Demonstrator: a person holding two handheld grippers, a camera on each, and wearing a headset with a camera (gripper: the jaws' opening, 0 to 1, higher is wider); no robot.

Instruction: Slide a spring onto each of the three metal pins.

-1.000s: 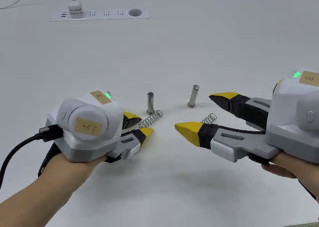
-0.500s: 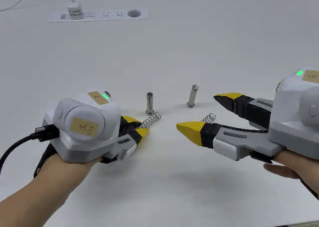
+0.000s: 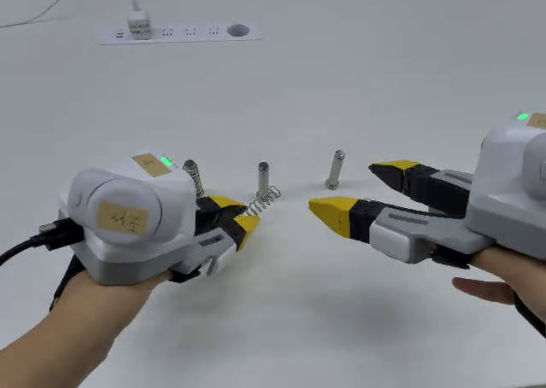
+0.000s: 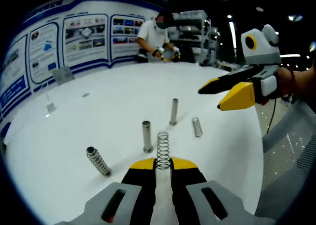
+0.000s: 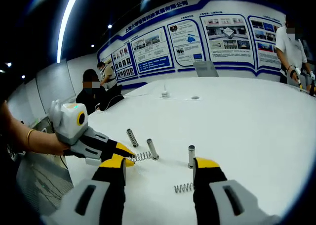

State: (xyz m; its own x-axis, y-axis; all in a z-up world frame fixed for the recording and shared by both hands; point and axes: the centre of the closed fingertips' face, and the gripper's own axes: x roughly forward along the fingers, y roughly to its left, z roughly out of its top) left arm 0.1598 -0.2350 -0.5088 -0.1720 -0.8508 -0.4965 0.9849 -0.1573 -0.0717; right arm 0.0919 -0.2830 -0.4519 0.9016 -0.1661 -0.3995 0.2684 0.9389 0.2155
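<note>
We pinch a thin coiled steel spring (image 4: pixel 163 147) in the left gripper (image 4: pixel 163 162) fingers, a bare silver metal pin (image 4: pixel 146 136) just beyond; the right gripper (image 5: pixel 160 163) fingers stand wide.

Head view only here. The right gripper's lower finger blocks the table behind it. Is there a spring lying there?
Observer: Yes. In the right gripper view a loose spring lies flat between the fingers of the open right gripper, on the near side of the right pin.
Operator: And my other grip, is it centred?
Observer: In the left gripper view the left gripper pinches the held spring by its end coils, centred, pointing straight ahead.
</note>
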